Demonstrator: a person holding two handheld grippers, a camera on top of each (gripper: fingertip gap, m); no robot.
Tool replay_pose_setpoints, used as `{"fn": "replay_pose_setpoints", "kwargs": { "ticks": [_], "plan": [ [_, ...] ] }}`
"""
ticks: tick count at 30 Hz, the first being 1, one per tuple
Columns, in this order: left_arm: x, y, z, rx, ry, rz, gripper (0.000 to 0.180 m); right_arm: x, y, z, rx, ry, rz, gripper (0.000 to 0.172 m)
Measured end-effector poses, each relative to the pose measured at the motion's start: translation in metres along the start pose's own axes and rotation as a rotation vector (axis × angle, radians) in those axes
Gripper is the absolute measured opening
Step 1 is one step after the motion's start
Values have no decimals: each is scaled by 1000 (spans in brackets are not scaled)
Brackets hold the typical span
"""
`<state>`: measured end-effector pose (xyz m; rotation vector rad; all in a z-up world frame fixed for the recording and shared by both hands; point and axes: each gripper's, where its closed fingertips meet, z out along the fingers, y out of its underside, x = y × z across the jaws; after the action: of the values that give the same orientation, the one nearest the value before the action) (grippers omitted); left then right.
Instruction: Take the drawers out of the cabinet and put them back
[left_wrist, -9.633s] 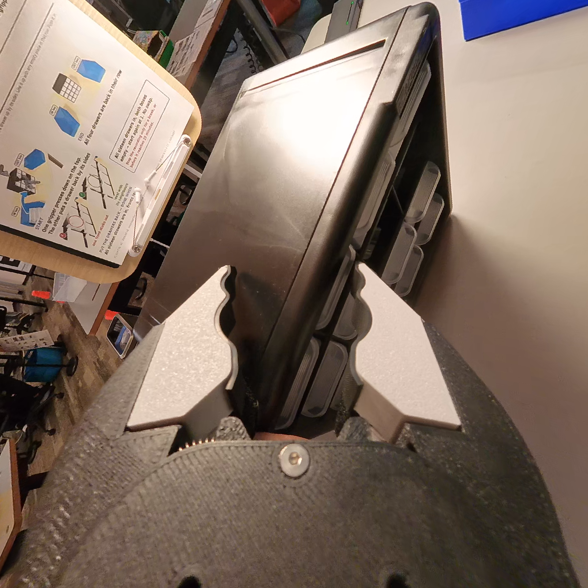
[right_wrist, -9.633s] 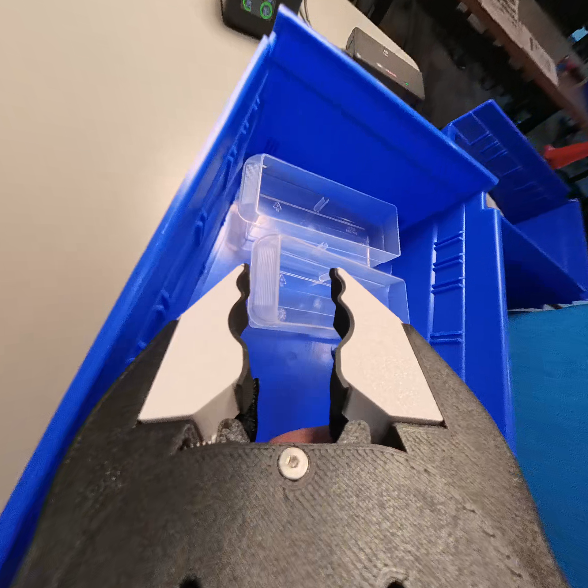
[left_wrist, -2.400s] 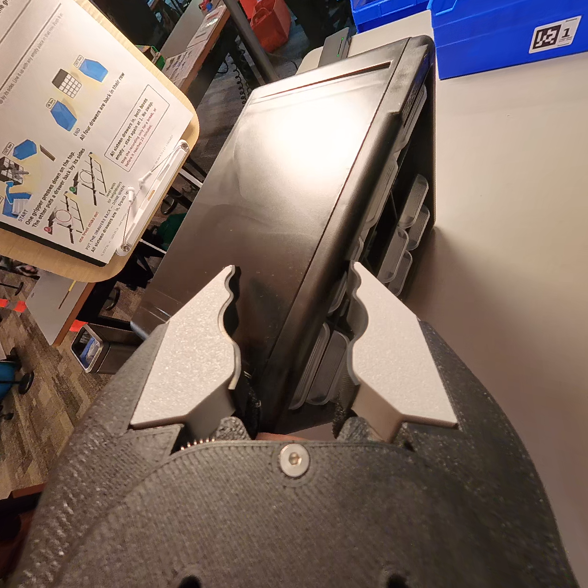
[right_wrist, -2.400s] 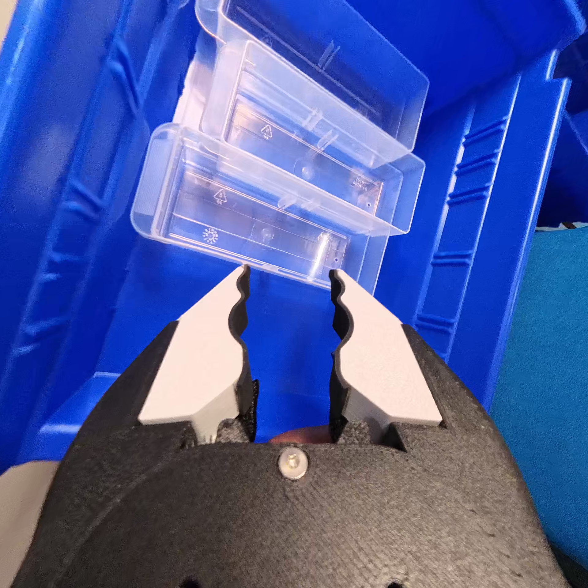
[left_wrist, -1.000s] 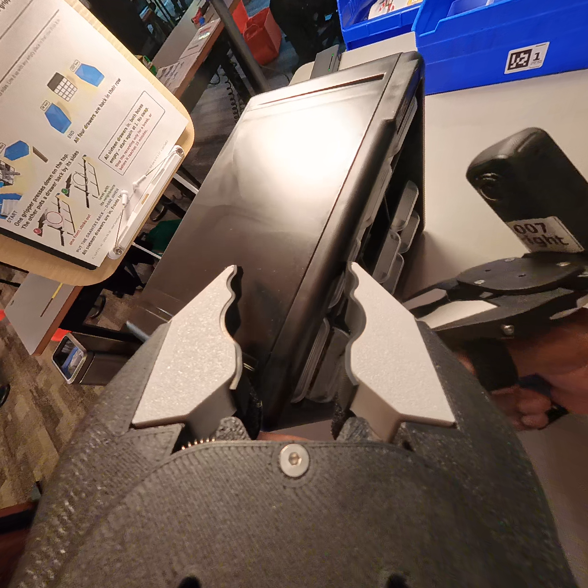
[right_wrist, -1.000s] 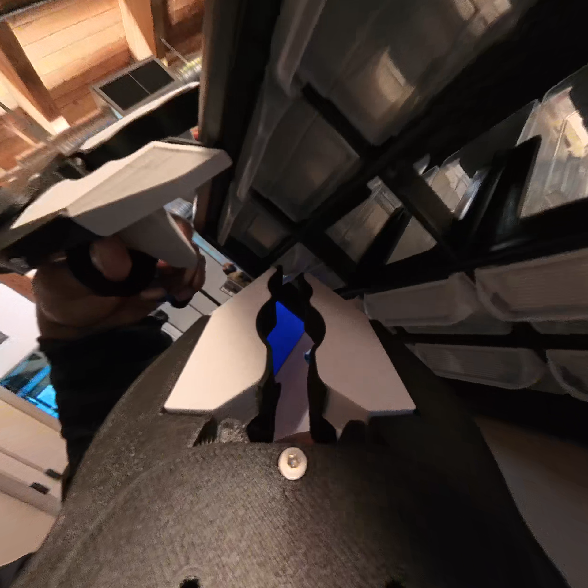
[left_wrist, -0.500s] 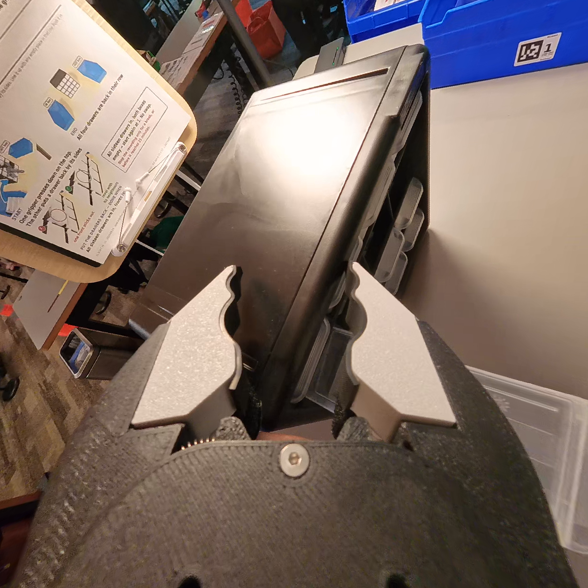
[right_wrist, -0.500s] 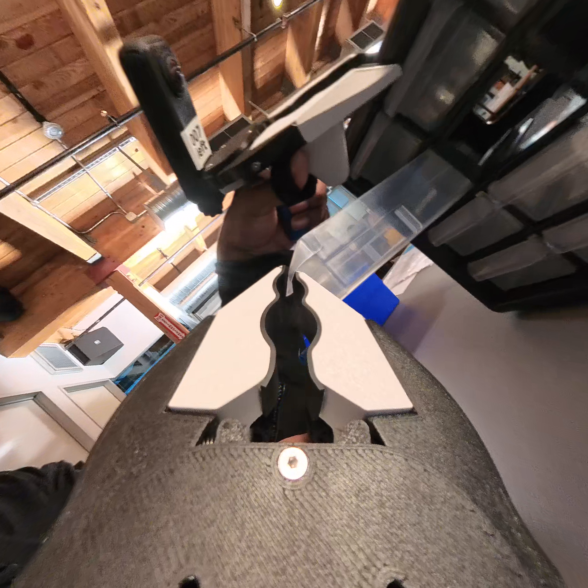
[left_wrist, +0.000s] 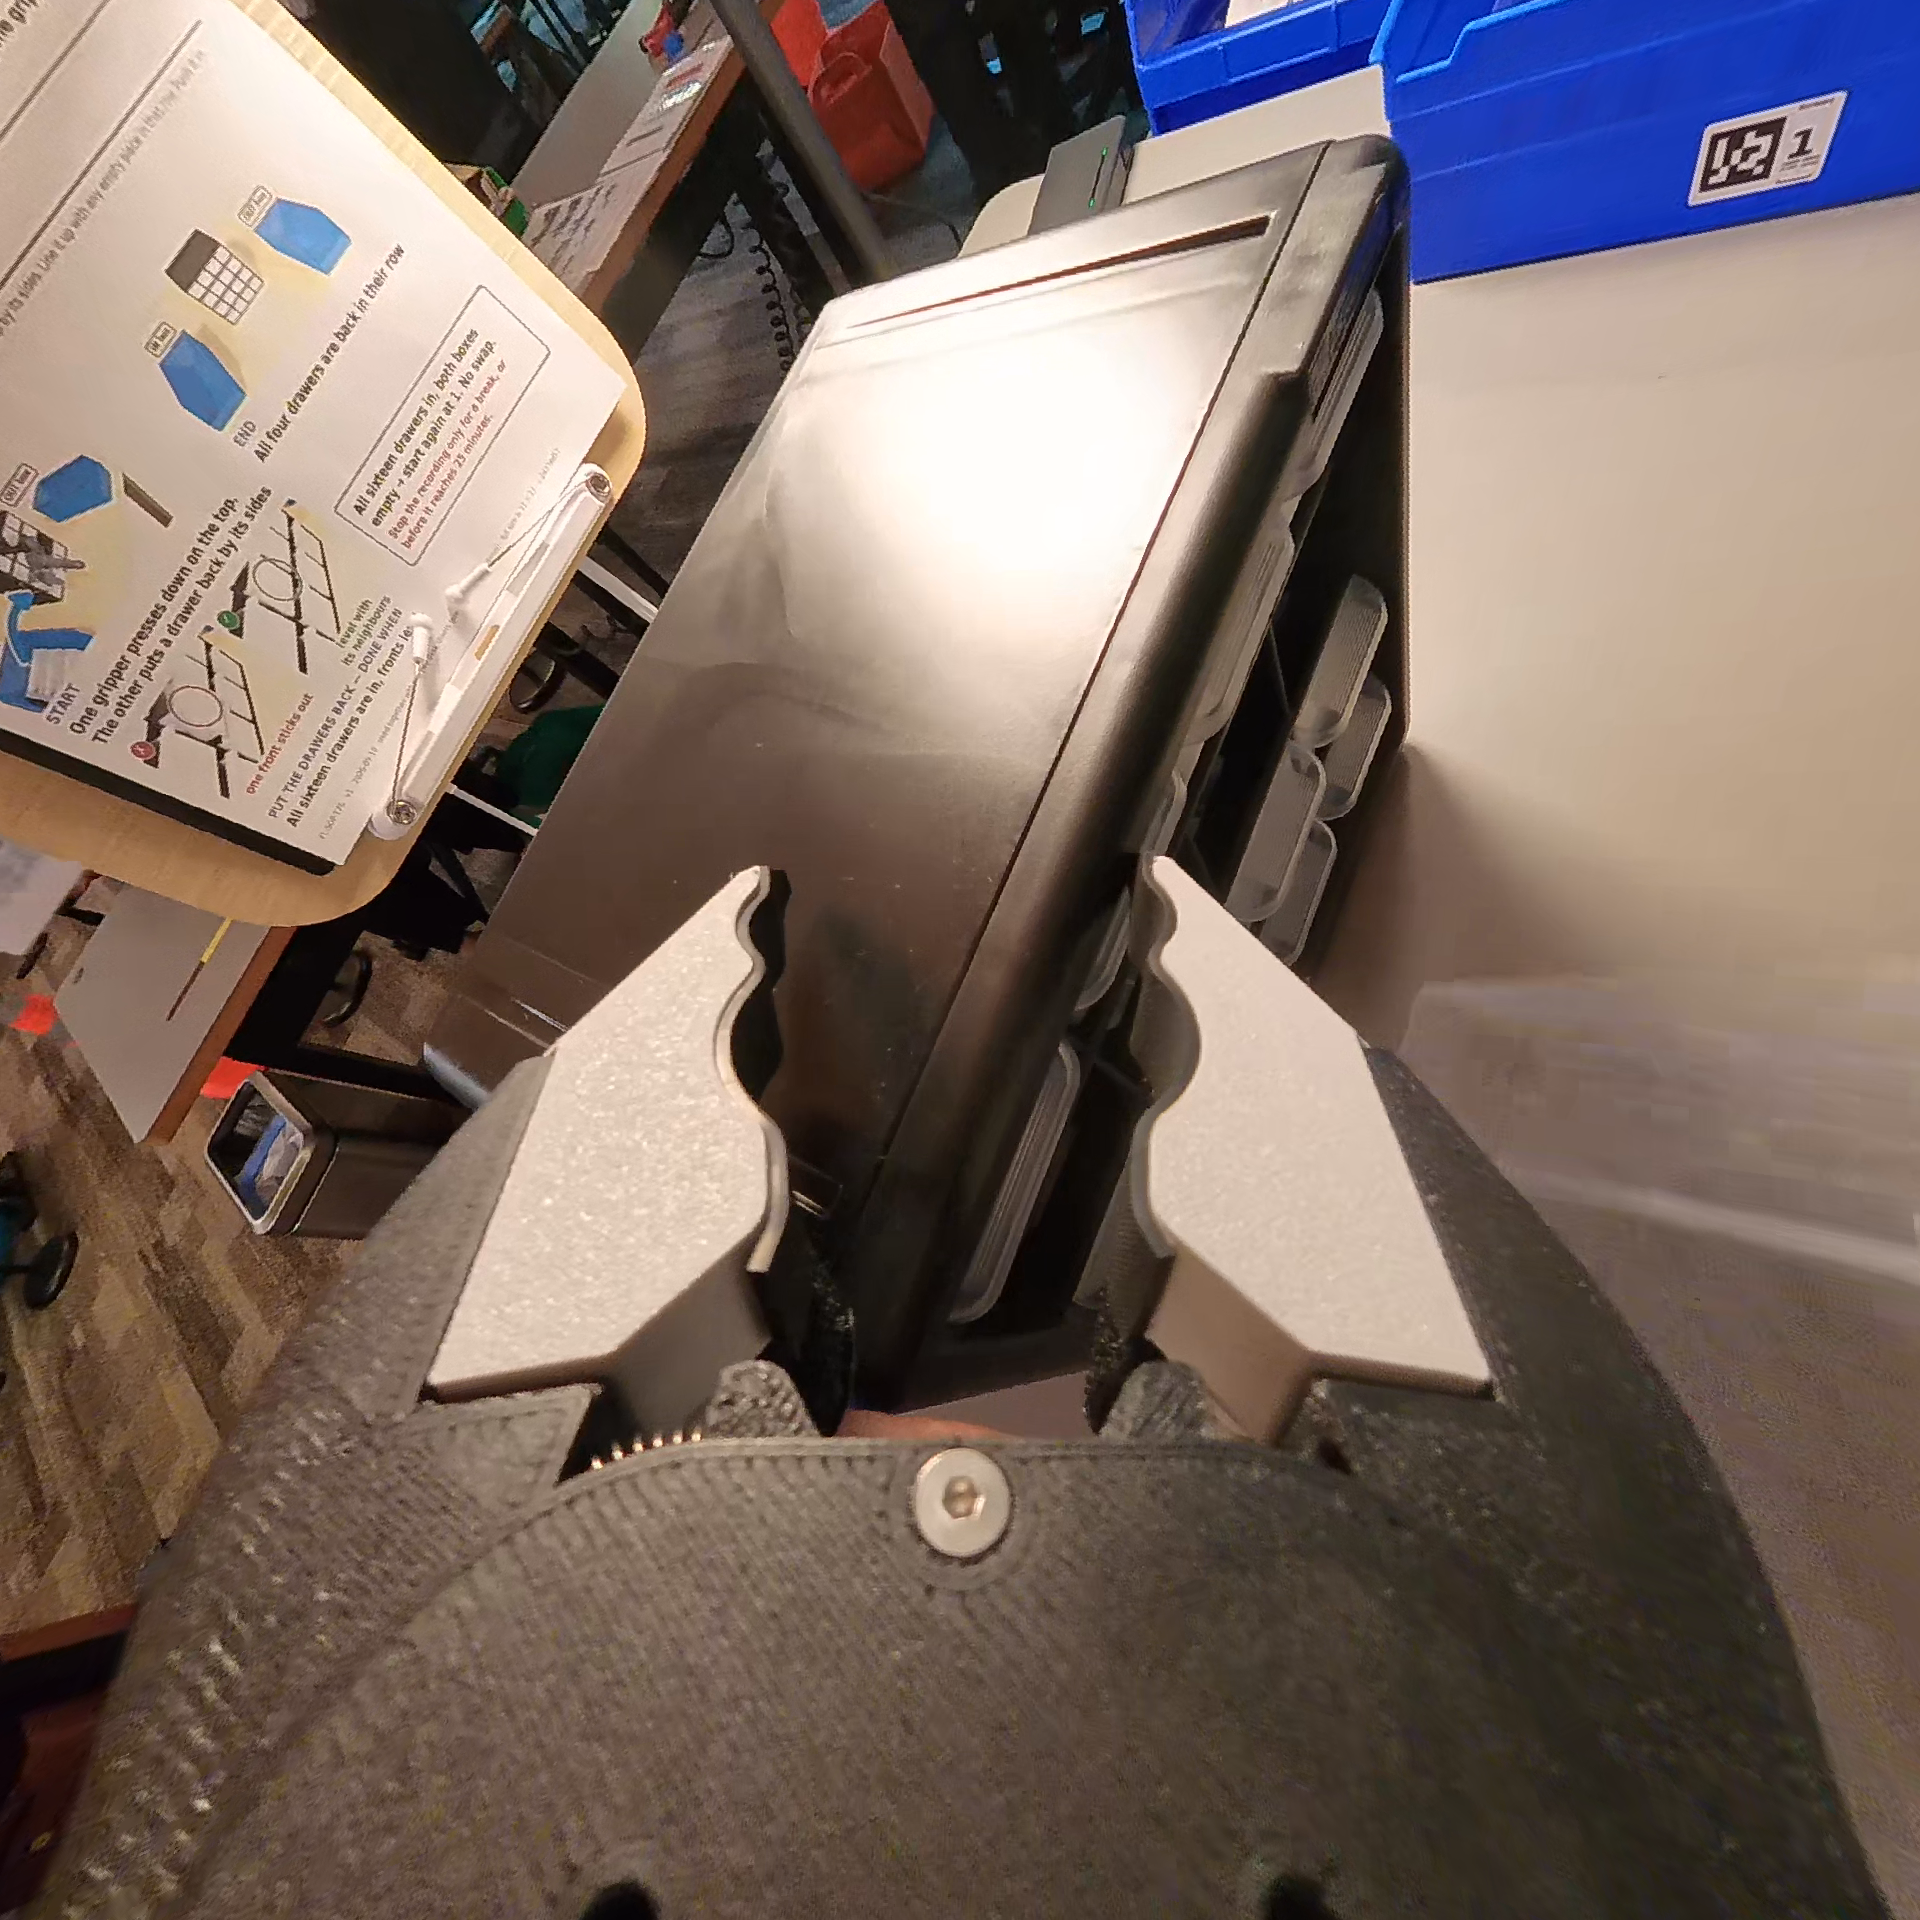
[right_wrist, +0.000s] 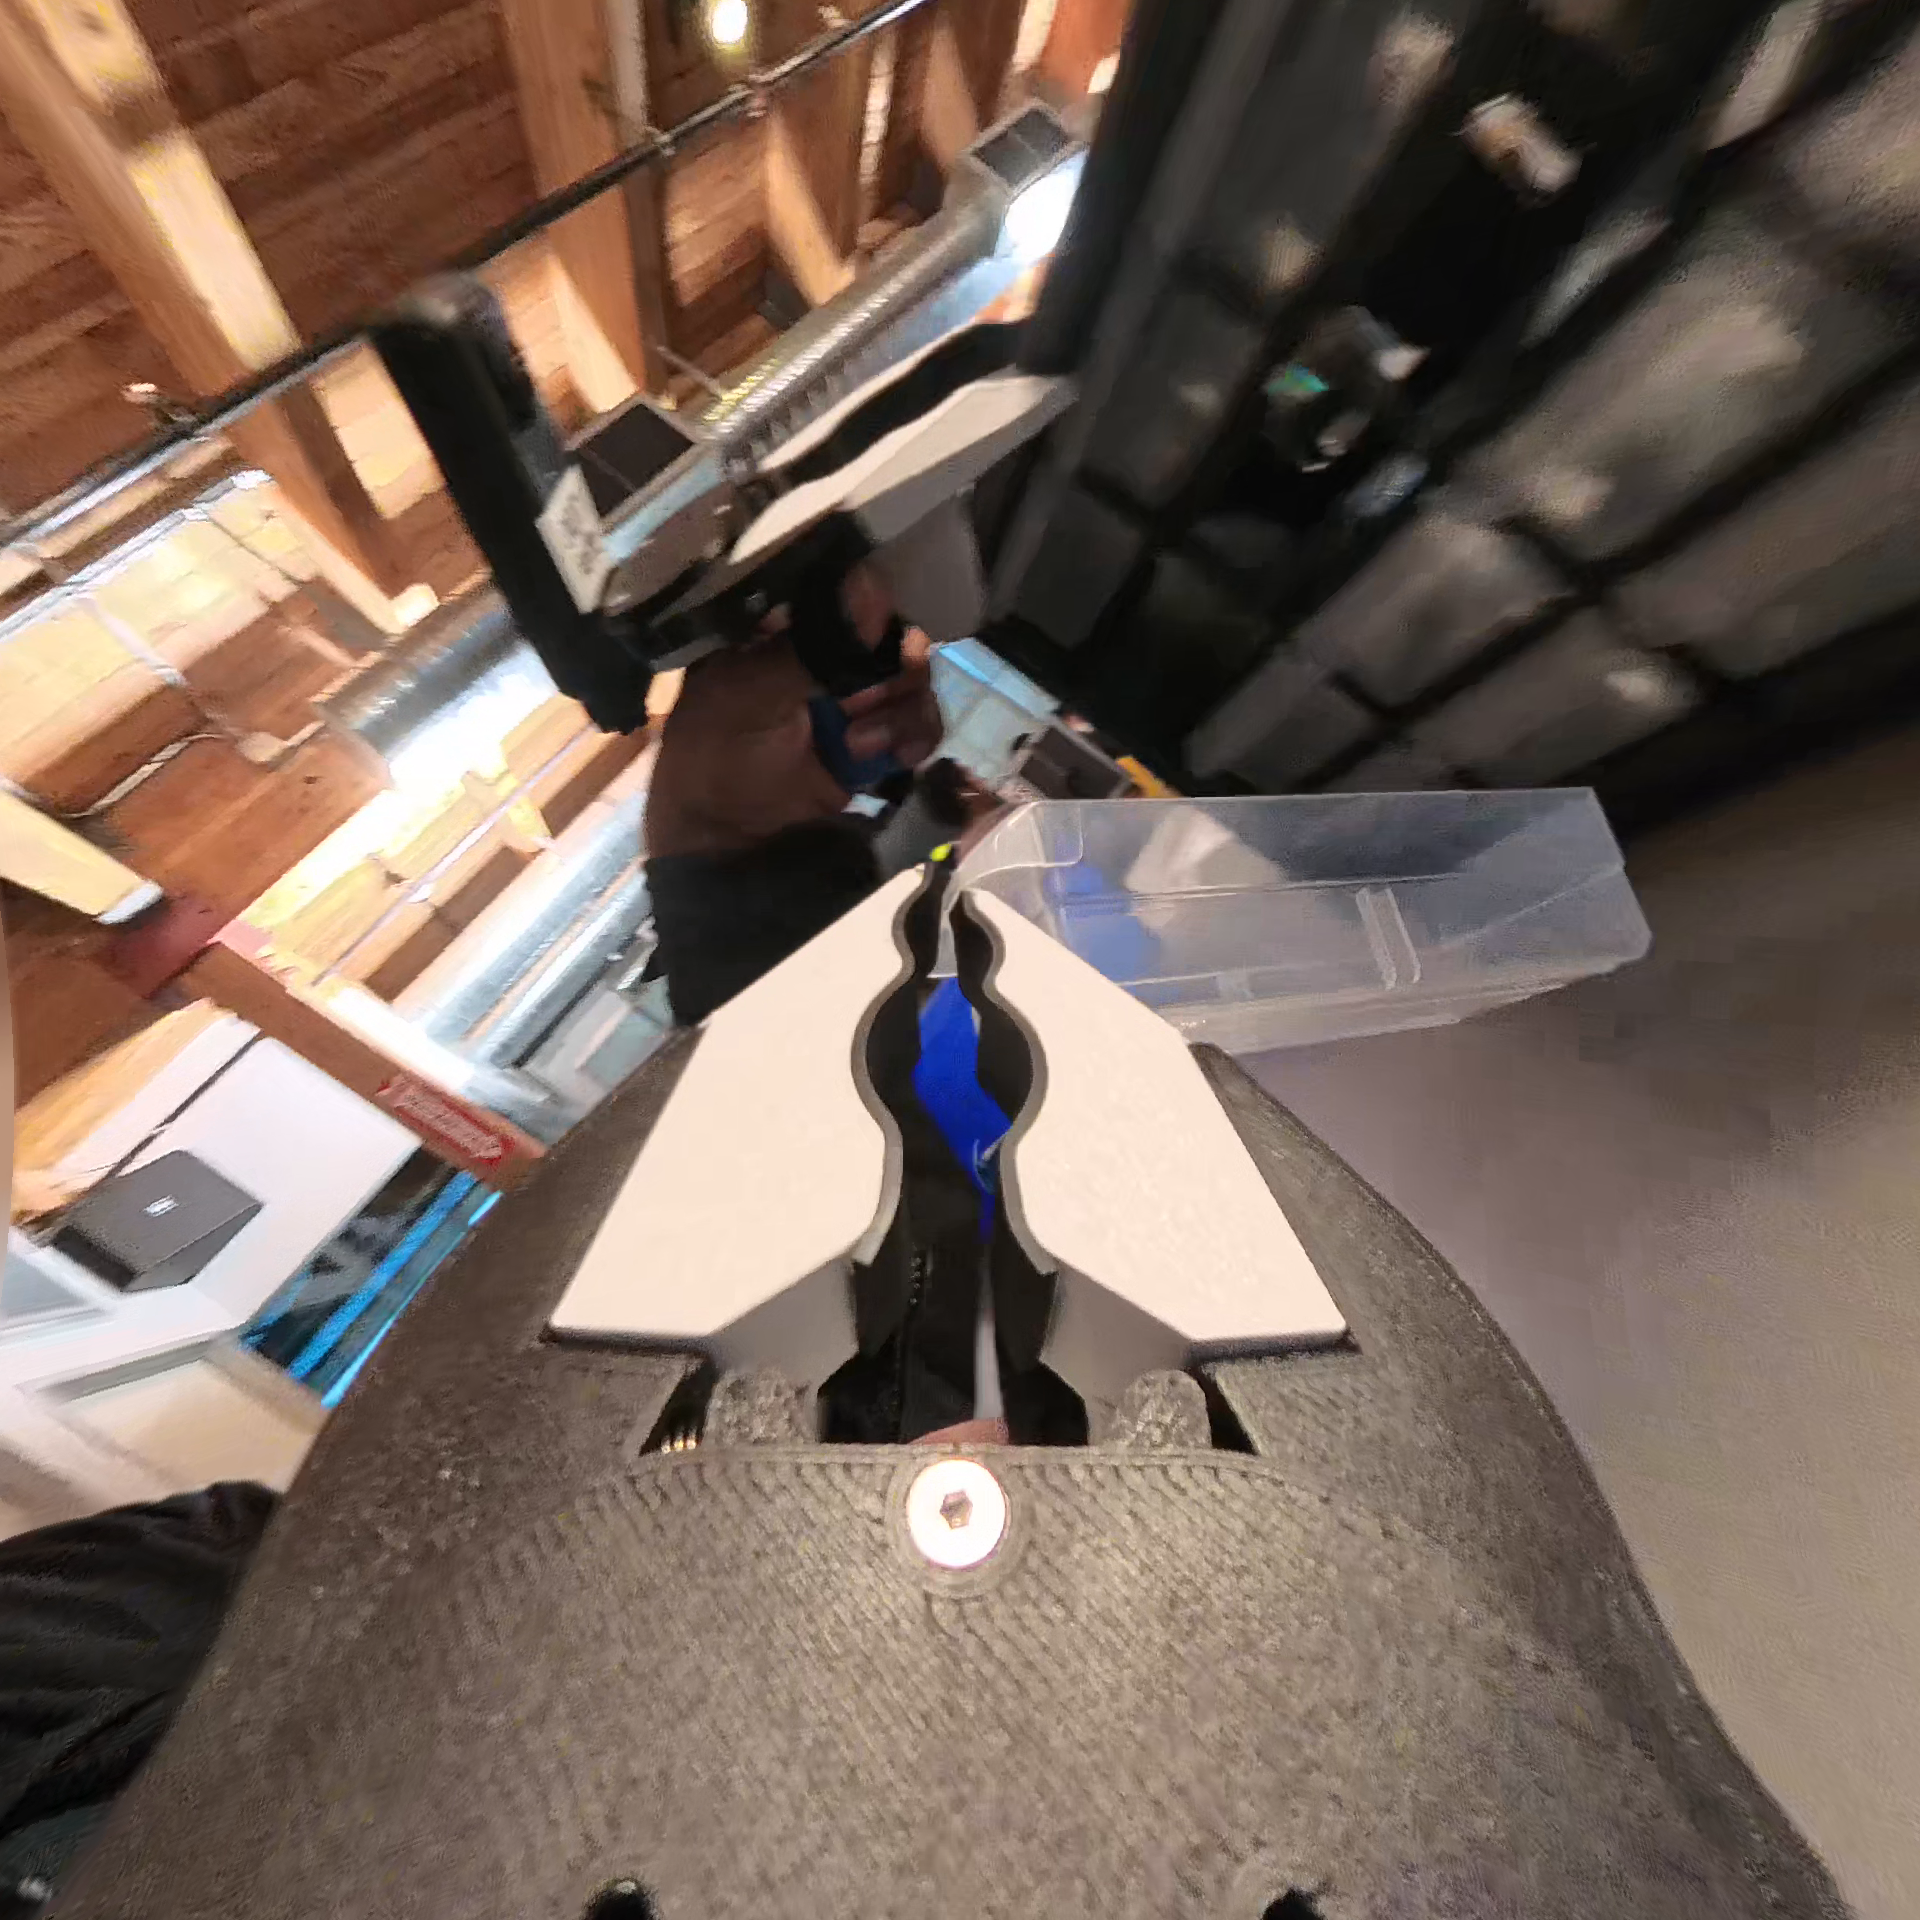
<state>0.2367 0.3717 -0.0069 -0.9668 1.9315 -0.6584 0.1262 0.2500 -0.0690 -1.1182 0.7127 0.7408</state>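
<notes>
Motion blur smears most of my right wrist view, so the cabinet front (right_wrist: 1558, 436) in the upper right reads only as dark cells with pale drawer faces; I can't count them. Right gripper (right_wrist: 940, 894) is clenched on the front lip of a clear plastic drawer (right_wrist: 1351, 914), thin wall pinched between the fingertips (right_wrist: 997, 925). Drawer stretches right across centre frame, low over the beige tabletop (right_wrist: 1662, 1247); can't tell if its underside touches. Left gripper (right_wrist: 883, 457) shows upper centre, blurred, a person's hand (right_wrist: 748, 748) under it, fingertips hidden against the cabinet edge.

Left wrist view is sharper. Left gripper (left_wrist: 956, 883) is spread wide, straddling the black cabinet (left_wrist: 935, 571) at its top front edge; left finger (left_wrist: 644, 1091) over the top panel, right finger (left_wrist: 1278, 1091) over the drawer side. Contact with the cabinet is hidden by the fingers, can't tell. Drawer fronts (left_wrist: 1340, 727) seen edge-on only, some slots dark. Clear drawer is a blurred pale patch at right edge (left_wrist: 1662, 1101), partly cut off. Blue bins (left_wrist: 1610, 125) cropped at top right. Instruction sheet (left_wrist: 208, 416) on a wooden board, upper left, cut off.
</notes>
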Motion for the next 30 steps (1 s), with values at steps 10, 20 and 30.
{"fn": "replay_pose_setpoints", "kwargs": {
  "ticks": [10, 20, 30],
  "plan": [
    [0, 0, 2, -6, -14, 3, 71, 69, -15, -106, -42, 410, 56, 6],
    [0, 0, 2, -5, -15, 4, 71, 62, 58, -135, -617, 432, -245, 23],
    [0, 0, 2, -3, -14, 5, 71, 61, 23, -104, -677, 405, -973, 56]
  ]
}}
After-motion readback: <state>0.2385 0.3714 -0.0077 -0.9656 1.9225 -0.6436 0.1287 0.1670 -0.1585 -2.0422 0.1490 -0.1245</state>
